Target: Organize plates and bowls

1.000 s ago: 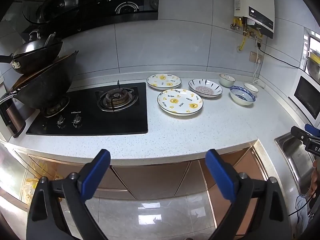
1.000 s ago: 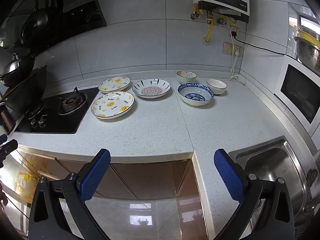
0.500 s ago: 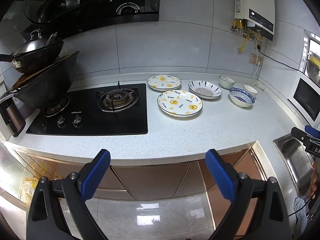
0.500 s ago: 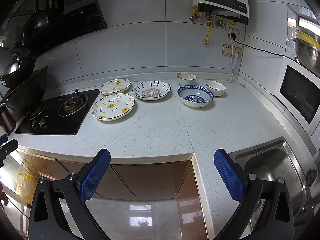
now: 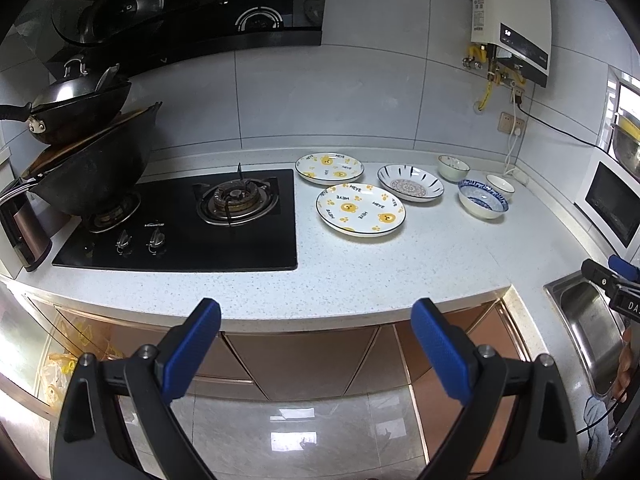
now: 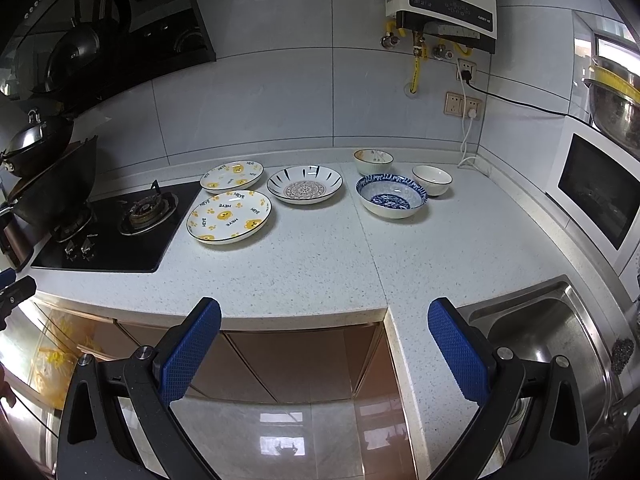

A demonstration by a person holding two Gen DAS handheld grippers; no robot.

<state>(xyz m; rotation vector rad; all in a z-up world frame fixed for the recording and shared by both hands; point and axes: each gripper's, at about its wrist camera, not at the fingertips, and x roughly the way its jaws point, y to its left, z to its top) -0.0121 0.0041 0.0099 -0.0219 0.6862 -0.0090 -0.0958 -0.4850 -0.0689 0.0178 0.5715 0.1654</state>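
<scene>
1. While both grippers hang short of the counter point(image 6: 320, 268) edge, no dish is touched; judged step: approach, sorting not begun.
2. Left gripper point(image 5: 316, 340): jaws wide apart, empty.
3. Right gripper point(image 6: 324, 340): jaws wide apart, empty.
4. Three plates point(image 6: 229, 216) lie beside the hob point(image 6: 116, 232); three bowls point(image 6: 391, 195) stand right of them.
5. Next move likely calls for advancing to one rim and closing there.

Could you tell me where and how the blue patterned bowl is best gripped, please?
Grip the blue patterned bowl by its near rim, one finger inside and one outside, coming from above with the right gripper. It stands upright and empty, and the white bowl crowds its far right side.
</scene>
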